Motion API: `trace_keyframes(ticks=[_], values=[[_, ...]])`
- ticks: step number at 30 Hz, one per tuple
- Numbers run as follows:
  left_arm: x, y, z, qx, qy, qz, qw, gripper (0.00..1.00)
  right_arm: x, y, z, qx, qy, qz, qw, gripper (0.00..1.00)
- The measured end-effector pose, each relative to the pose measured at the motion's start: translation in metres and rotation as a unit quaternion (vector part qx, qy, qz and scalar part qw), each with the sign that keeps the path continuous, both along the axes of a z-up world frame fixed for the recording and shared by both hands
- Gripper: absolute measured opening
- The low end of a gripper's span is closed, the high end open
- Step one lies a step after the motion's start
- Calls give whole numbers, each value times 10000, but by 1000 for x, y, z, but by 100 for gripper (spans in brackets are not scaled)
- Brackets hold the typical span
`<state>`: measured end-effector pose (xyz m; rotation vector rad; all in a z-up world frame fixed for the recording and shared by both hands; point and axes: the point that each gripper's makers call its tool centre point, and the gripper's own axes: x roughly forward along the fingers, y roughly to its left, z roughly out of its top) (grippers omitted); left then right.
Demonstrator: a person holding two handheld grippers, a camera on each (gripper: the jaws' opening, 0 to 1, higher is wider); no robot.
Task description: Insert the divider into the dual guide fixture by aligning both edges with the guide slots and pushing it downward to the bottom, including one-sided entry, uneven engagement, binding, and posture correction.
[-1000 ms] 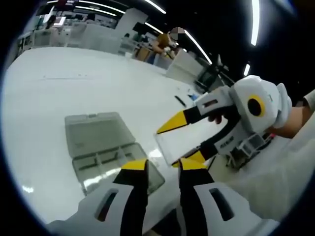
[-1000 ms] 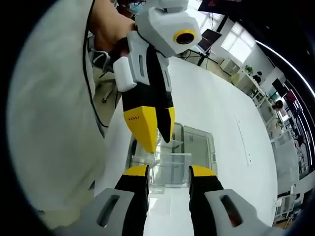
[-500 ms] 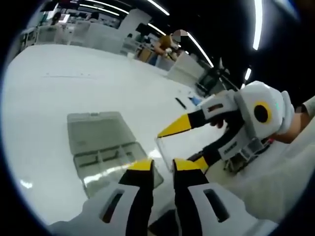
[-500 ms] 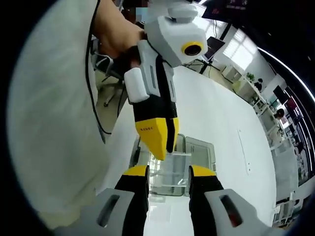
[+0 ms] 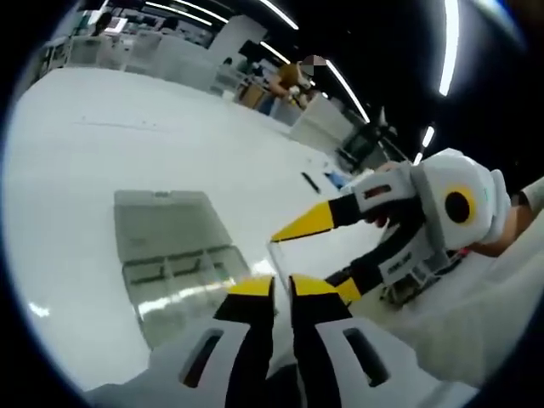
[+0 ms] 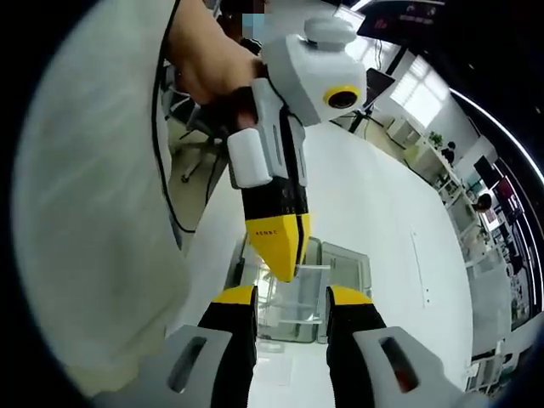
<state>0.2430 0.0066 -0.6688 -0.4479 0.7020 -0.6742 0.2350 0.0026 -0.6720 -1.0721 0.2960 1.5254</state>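
The divider (image 5: 313,255) is a clear thin plate held in the air above the white table (image 5: 127,144). My right gripper (image 5: 306,263) comes in from the right with its two yellow-tipped jaws wide apart, pressed against opposite edges of the plate. My left gripper (image 5: 273,285) has its jaws nearly together on the plate's near edge. In the right gripper view the divider (image 6: 293,293) spans my right gripper (image 6: 291,297), and the left gripper (image 6: 285,265) pinches its top edge from above. Below lies the clear guide fixture box (image 5: 170,255), lid open, also the box (image 6: 344,255).
A person's pale sleeve and body (image 6: 93,212) take up the left of the right gripper view. A small dark pen-like object (image 5: 311,177) lies on the table beyond the grippers. Desks and shelves stand far behind.
My left gripper's jaws have drawn together, from a clear gap to almost touching, onto the divider's edge. The right gripper's jaw spacing has stayed the same.
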Motion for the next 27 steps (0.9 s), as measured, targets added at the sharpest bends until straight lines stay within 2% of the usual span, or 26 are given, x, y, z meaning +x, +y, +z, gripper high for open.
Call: trace_keyframes(ticks=[8, 27], values=[[1, -1, 0, -125, 110, 46, 9998, 0, 1, 0, 0, -7, -23, 21, 10000, 27], [-2, 0, -4, -132, 302, 73, 9994, 0, 1, 2, -4, -97, -94, 73, 9999, 27]])
